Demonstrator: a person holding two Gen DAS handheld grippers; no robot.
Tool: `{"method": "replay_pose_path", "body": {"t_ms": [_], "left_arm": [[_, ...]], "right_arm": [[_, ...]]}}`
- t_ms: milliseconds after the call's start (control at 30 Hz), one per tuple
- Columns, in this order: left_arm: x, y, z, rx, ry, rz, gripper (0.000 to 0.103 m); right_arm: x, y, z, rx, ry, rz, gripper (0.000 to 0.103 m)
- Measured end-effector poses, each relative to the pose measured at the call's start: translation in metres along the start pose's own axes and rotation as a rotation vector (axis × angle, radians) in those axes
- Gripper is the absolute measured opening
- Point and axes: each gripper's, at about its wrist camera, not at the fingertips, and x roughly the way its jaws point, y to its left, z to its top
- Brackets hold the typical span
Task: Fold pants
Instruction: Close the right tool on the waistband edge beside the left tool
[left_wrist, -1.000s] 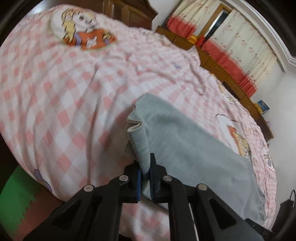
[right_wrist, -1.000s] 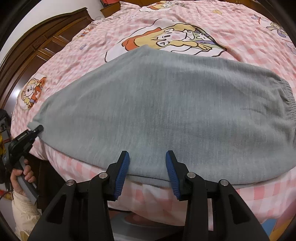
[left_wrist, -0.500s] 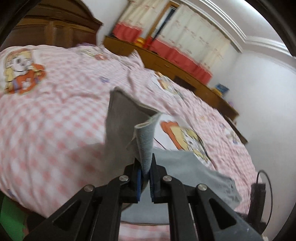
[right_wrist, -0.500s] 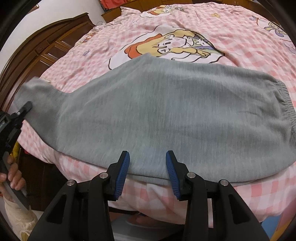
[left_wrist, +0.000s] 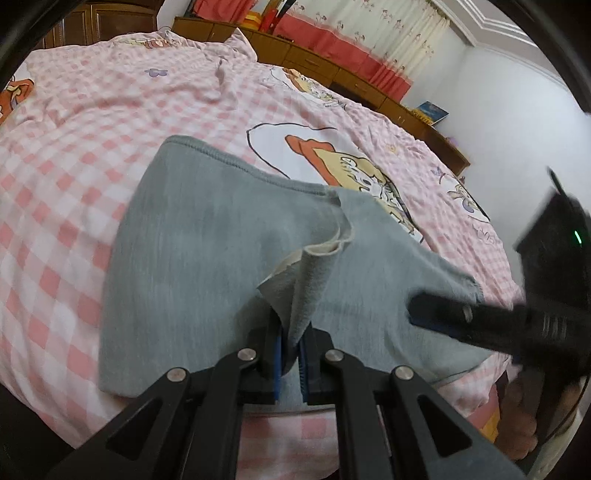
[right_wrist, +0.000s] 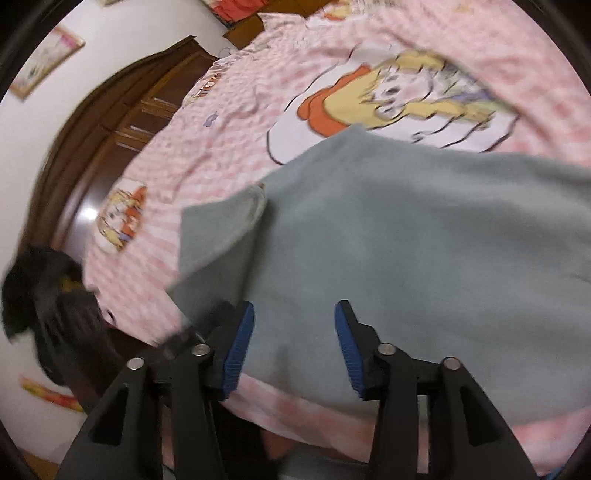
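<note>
Near the bed's front edge, the left gripper (left_wrist: 290, 354) is carrying a pinched cuff across the grey pants (left_wrist: 192, 258).
Its jaws are clamping that leg end above the lower layer, while the right gripper (right_wrist: 293, 343) is hovering with jaws wide apart, holding nothing. Laying the hem square on the waistband side of the bed (left_wrist: 74, 122) before releasing looks wisest.
</note>
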Motion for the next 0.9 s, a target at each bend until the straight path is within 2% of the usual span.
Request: {"method": "replay_pose_path", "body": {"t_ms": [133, 233, 433, 567, 700, 833, 900], "left_arm": [[0.0, 0.003, -0.001, -0.007, -0.003, -0.013, 0.007], [-0.001, 0.004, -0.002, 0.011, 0.0, -0.016, 0.007], [-0.002, 0.01, -0.005, -0.002, 0.002, -0.043, 0.007], [-0.004, 0.013, -0.006, -0.012, 0.003, -0.057, 0.007], [-0.004, 0.011, -0.008, 0.004, 0.0, -0.059, 0.007], [-0.007, 0.006, -0.009, 0.053, 0.001, -0.06, 0.008], [-0.007, 0.008, -0.009, 0.049, 0.011, -0.081, 0.012]], "right_arm": [[0.028, 0.005, 0.017, 0.094, 0.064, 0.1, 0.05], [0.039, 0.012, 0.021, 0.119, 0.09, 0.139, 0.05], [0.054, 0.031, 0.026, 0.096, 0.108, 0.122, 0.05], [0.047, 0.033, 0.027, 0.082, 0.087, 0.115, 0.051], [0.047, 0.034, 0.029, 0.082, 0.069, 0.088, 0.055], [0.072, 0.046, 0.031, 0.072, 0.147, 0.097, 0.055], [0.083, 0.051, 0.03, 0.062, 0.167, 0.089, 0.055]]}}
